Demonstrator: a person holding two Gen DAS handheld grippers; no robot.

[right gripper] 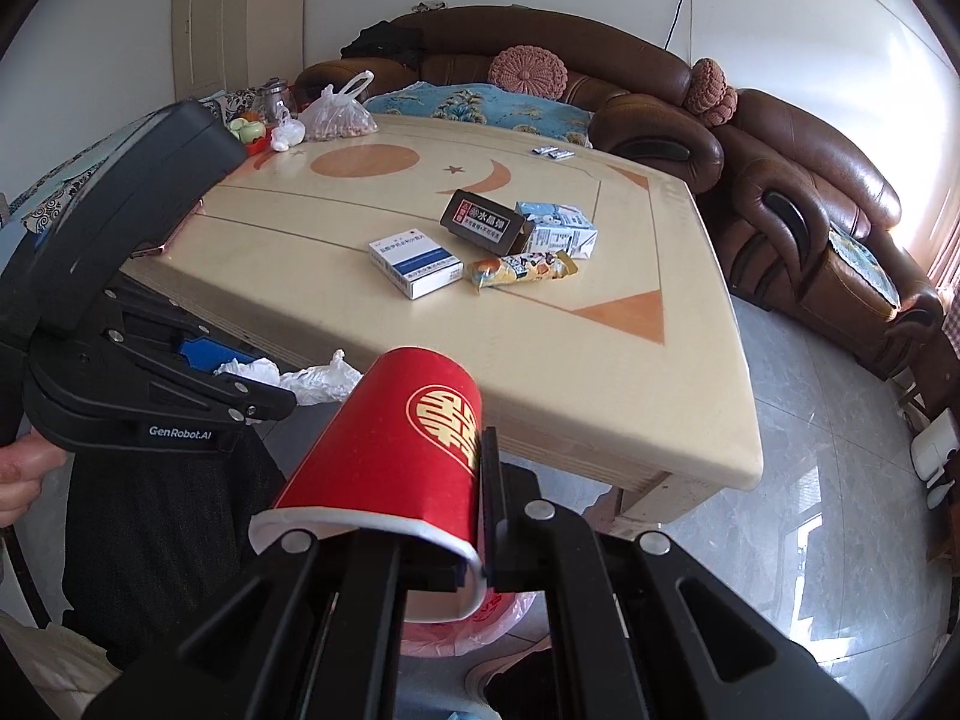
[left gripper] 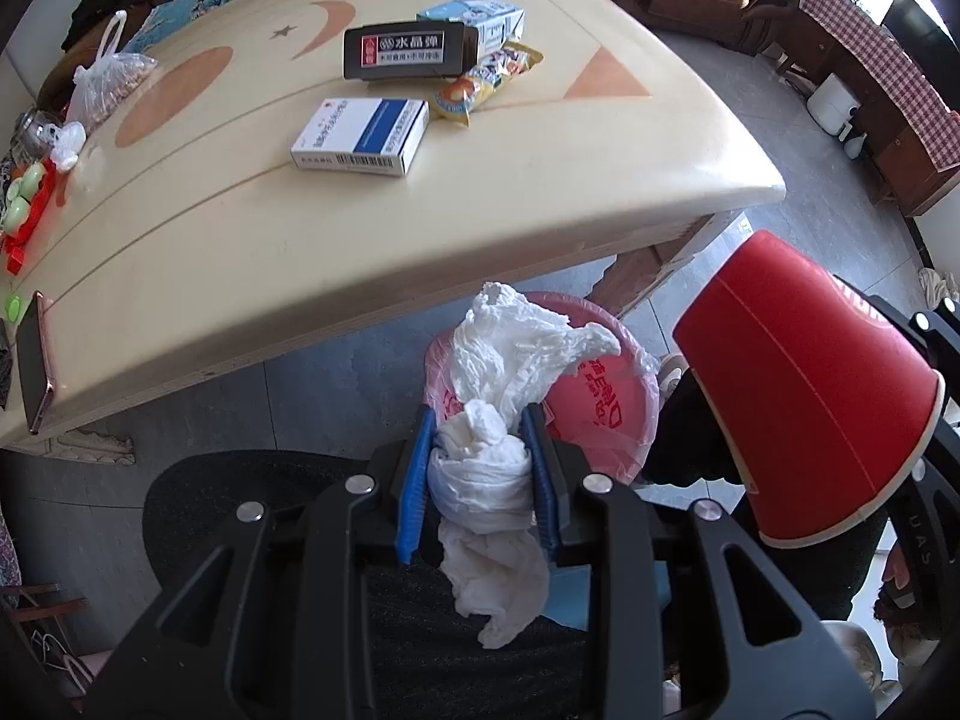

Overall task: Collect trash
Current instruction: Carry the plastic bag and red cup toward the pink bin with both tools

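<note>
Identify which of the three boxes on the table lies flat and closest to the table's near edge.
The white-and-blue medicine box, lying flat in front. The black box stands propped on edge behind it, and the light-blue milk carton sits farther back still.

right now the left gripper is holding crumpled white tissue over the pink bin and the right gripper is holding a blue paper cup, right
Not quite: the cup is red, not blue. The right wrist view shows the right gripper clamped on a red paper cup with a gold emblem. The rest holds: the left gripper holds crumpled white tissue above the pink bin.
</note>
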